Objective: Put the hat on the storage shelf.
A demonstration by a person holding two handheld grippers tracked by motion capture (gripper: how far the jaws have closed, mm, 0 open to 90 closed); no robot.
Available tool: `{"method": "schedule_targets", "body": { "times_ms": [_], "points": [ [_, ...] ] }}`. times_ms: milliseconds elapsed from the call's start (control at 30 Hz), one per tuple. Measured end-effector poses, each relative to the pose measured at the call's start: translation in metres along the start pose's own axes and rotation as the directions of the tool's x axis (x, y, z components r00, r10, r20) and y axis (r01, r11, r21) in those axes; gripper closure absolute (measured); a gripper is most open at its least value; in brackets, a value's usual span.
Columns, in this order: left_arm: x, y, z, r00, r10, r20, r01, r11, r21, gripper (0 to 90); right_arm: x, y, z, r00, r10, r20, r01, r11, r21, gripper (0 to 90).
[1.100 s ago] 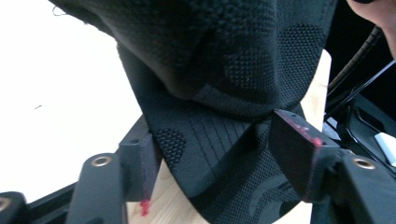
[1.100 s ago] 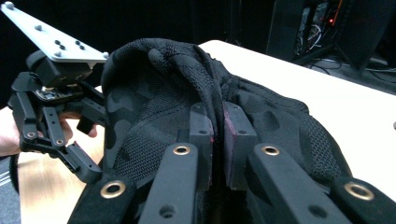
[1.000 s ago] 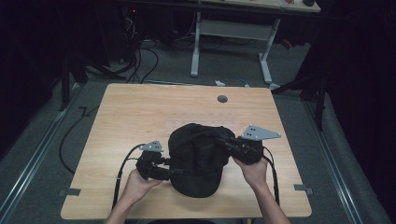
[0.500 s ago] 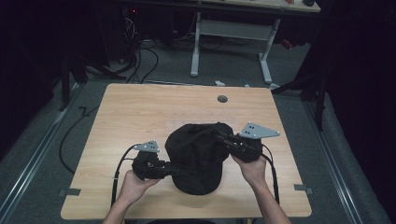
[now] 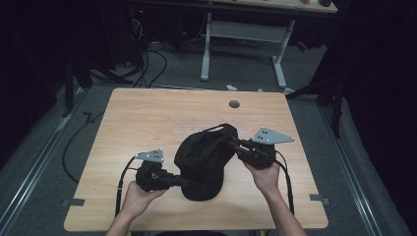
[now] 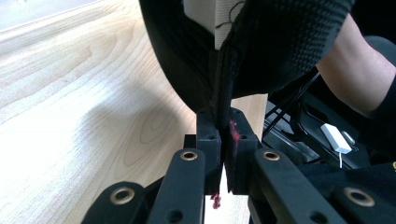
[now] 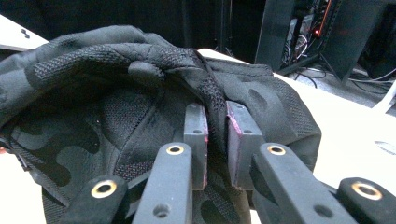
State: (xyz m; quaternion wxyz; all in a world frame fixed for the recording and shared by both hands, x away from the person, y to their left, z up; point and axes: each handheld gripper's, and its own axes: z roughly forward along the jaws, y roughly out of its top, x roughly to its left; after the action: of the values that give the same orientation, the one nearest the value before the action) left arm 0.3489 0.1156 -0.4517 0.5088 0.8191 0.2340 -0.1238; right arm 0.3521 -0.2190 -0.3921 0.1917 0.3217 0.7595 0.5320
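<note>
On the near half of the wooden table [image 5: 147,118], I have a black cap [image 5: 204,157] lifted between my two grippers. My left gripper [image 5: 184,182] sits at about seven o'clock from the cap; its jaws have just been closing and now pinch a dark edge band of the cap [image 6: 223,100], with the fabric squeezed flat between the pads. My right gripper [image 5: 232,143] sits at about two o'clock from the cap; its jaws have eased apart slightly, yet a fold of mesh fabric [image 7: 212,100] remains gripped between them. The cap hangs crumpled, its lower edge down at the tabletop near the front.

Around it, the table is bare wood apart from a small round hole [image 5: 234,104] toward twelve o'clock, well apart from the cap. Cables [image 5: 123,177] trail from my left gripper off the near edge at eight o'clock. Beyond the far edge at twelve o'clock stands a white desk frame [image 5: 243,37] on grey carpet, with loose wires [image 5: 147,59] at eleven o'clock. From the left gripper view, the other forearm [image 6: 359,70] lies behind the cap.
</note>
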Motion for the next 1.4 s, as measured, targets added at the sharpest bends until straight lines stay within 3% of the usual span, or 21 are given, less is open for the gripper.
{"method": "schedule_targets", "body": {
  "times_ms": [133, 367, 567, 733, 1000, 1133, 1333, 1400],
  "points": [
    [-0.001, -0.001, -0.004, 1.0000, 0.003, -0.006, -0.003, 0.9997, -0.023, 86.4, -0.002, -0.001, 0.000, 0.9998, 0.019, 0.004, -0.019, 1.000, -0.009, 74.7],
    [-0.001, -0.003, -0.010, 0.9994, 0.001, -0.035, -0.003, 0.9985, -0.054, 86.6, -0.006, -0.004, -0.002, 0.9981, 0.061, 0.007, -0.061, 0.998, -0.013, 51.8],
    [0.000, -0.002, -0.018, 0.9985, -0.009, -0.054, 0.004, 0.9955, -0.095, 86.6, -0.011, -0.011, -0.010, 0.9953, 0.084, 0.047, -0.083, 0.996, -0.028, 41.6],
    [0.002, -0.001, -0.024, 0.9958, -0.027, -0.087, 0.016, 0.9925, -0.122, 86.5, -0.017, -0.032, -0.011, 0.9893, 0.098, 0.108, -0.104, 0.993, 0.050, 40.4],
    [0.004, 0.002, -0.028, 0.9905, -0.036, -0.133, 0.017, 0.9892, -0.145, 86.4, -0.026, -0.075, -0.008, 0.9679, 0.153, 0.199, -0.185, 0.971, 0.154, 39.8],
    [0.004, 0.004, -0.030, 0.9874, -0.035, -0.154, 0.010, 0.9865, -0.163, 86.5, -0.031, -0.096, -0.003, 0.9538, 0.150, 0.260, -0.209, 0.954, 0.213, 39.4],
    [0.007, 0.007, -0.035, 0.9819, -0.049, -0.183, 0.014, 0.9820, -0.188, 86.4, -0.040, -0.123, 0.004, 0.9259, 0.146, 0.348, -0.254, 0.923, 0.288, 38.4],
    [0.007, 0.007, -0.036, 0.9799, -0.053, -0.192, 0.015, 0.9812, -0.192, 86.5, -0.042, -0.128, 0.004, 0.9185, 0.133, 0.372, -0.256, 0.919, 0.301, 38.0]
  ]
}}
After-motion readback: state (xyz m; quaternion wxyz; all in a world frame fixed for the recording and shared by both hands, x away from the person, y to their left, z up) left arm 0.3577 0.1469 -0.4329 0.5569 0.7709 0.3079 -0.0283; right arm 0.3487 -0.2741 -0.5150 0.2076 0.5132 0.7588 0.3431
